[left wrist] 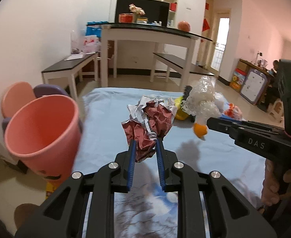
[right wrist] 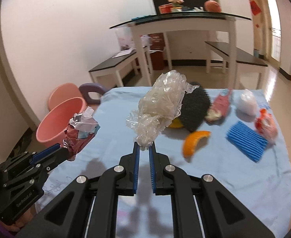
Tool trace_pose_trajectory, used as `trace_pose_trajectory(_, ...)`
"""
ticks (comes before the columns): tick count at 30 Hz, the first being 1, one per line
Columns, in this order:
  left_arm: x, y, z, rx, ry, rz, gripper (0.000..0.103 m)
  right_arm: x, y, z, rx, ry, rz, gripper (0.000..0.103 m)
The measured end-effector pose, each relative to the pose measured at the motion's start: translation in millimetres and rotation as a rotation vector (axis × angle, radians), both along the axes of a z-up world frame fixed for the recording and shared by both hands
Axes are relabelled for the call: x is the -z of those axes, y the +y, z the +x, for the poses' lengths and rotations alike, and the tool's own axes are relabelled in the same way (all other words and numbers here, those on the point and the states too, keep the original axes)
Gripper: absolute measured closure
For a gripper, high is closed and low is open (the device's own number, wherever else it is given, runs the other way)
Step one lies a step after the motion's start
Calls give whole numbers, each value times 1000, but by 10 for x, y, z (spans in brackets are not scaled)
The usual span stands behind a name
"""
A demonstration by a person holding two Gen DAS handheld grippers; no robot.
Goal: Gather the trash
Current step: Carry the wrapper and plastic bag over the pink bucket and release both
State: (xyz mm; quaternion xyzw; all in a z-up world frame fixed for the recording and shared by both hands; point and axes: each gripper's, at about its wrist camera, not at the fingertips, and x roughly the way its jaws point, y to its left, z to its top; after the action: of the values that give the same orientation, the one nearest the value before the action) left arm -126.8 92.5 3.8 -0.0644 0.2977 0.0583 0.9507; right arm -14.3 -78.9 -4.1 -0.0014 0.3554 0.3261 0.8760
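Standing off the left edge of the table (right wrist: 244, 188), beside its pale blue cloth, a pink bin (left wrist: 40, 130) is seen with its mouth open and tilted toward the left wrist camera. Just right of it, a crumpled wad of dark red and silver wrapper (left wrist: 149, 123) is held above the cloth by the left gripper (left wrist: 145, 146), whose jaws are partly closed and pressed on the wad's lower end. Further right, a bunched clear plastic bag (right wrist: 161, 107) is pinched at its lower tip by the right gripper (right wrist: 144, 148), the jaws drawn almost together on the thin film, and the bag is lifted clear of the table. Behind the bag a black bristly brush (right wrist: 195, 109) is seen, with a yellow item partly hidden beneath it. An orange peel wedge (right wrist: 195, 140) lies on the cloth to the right, blurred. Beyond it are found a pink wrapper (right wrist: 220, 105), a white crumpled piece (right wrist: 246, 101), a blue ribbed pad (right wrist: 246, 140) and a red-and-white packet (right wrist: 266, 125) near the right edge.
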Motion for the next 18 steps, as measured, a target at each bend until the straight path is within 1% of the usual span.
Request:
trace_pose_trajectory(8,-61,272,-175,-95,-26,1,83,-112,441,-81,-94,-41,4,94)
trace_pose_trajectory(14,-184,497,-288,-175,-65,39,83,-193,842,-107,-170,-73,5,94)
trace_pose_trajectory(18,-252,735,-358,-245,-85,38,83,-224,1086,-146,-214,-87,3,94)
